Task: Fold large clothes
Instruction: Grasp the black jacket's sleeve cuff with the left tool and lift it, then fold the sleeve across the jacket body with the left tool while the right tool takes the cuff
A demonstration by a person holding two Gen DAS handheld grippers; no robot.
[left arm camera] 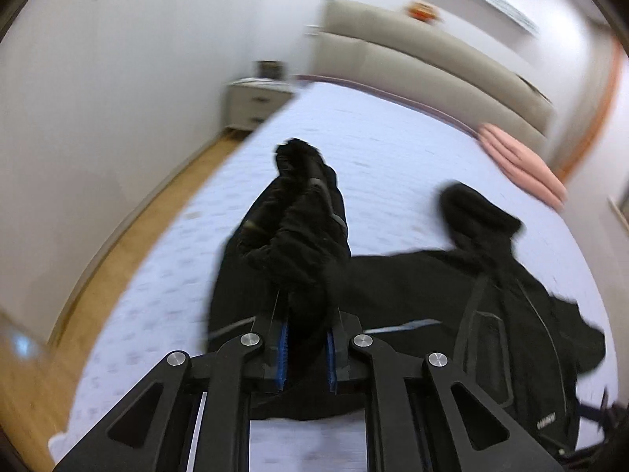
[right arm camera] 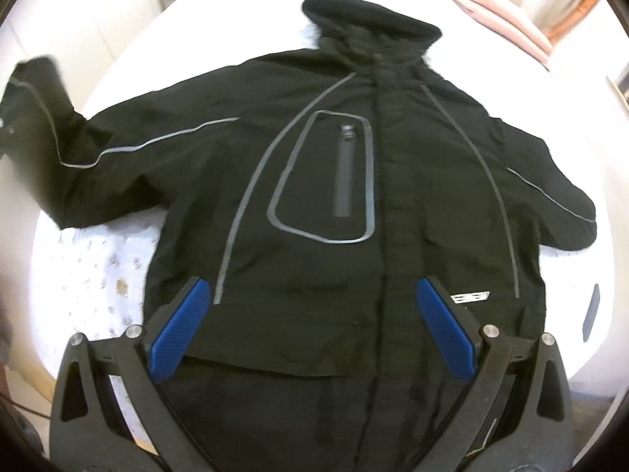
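The left gripper (left arm camera: 308, 348) is clenched on a bunched sleeve (left arm camera: 298, 228) of the black jacket (right arm camera: 354, 181). The blue pads (left arm camera: 282, 354) stand close together with dark fabric pinched between them. The sleeve rises ahead of the fingertips as a crumpled column above the bed (left arm camera: 373, 129). The rest of the jacket trails away to the right of this gripper, its collar (left arm camera: 475, 208) ahead and to the right.

The right gripper (right arm camera: 314, 334) is released. Its two blue pads (right arm camera: 181, 330) stand wide apart, and nothing is between them. It hangs above the jacket and points steeply down at the lower front. The jacket lies front side up on the bed, directly ahead of and beneath this gripper. The grey-outlined chest pocket (right arm camera: 326, 181) is ahead of the fingertips, and the collar is farther ahead. One sleeve extends to the left of this gripper and the other to the right.

A folded pink blanket (left arm camera: 523, 165) lies on the bed, far ahead and right of both grippers. A white nightstand (left arm camera: 255, 100) stands beyond the bed, ahead and left of the left gripper.
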